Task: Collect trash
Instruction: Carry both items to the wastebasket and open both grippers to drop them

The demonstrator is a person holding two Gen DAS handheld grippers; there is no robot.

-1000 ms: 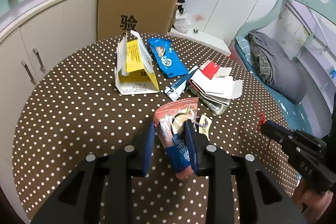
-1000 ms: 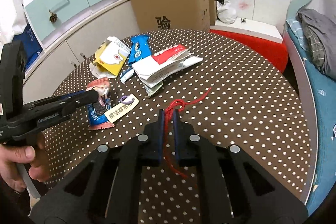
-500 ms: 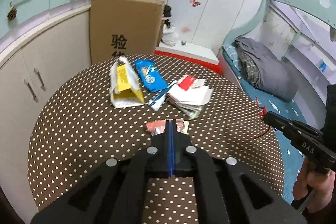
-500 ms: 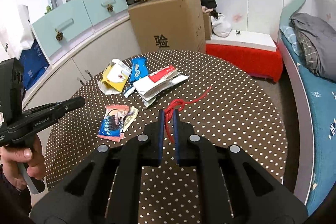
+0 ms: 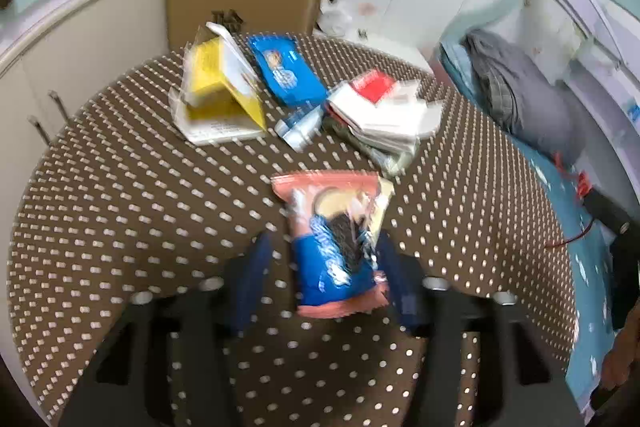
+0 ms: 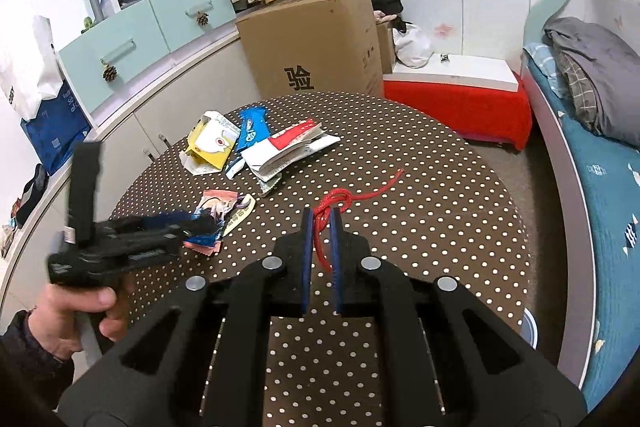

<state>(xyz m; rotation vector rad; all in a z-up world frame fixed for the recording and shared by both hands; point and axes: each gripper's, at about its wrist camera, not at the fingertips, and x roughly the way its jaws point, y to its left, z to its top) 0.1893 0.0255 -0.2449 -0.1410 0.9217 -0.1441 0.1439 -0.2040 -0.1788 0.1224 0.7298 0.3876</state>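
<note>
A person's left hand [image 6: 76, 311], in a dark sleeve, grips the handle of the left gripper [image 5: 322, 267], which angles down over a round table [image 5: 120, 195] covered in brown cloth with white dots. Its jaws are opening, and a crinkled snack wrapper [image 5: 336, 239] lies flat on the cloth between the blue pads without either pad pressing it; the view is blurred. The wrapper is glossy film, pink at both ends and blue in the middle, printed with dark sandwich cookies.

The right gripper [image 6: 320, 227] points down over the table's near side, clamped tight on a knotted red cord [image 6: 340, 201] whose loose end trails away to the right.

Farther back sits a cluster of litter: a torn yellow carton [image 5: 218, 95], a blue foil packet [image 5: 286, 69] and a stack of white and red papers [image 5: 384, 111]. A cardboard box [image 6: 312, 47] stands behind the table.
</note>
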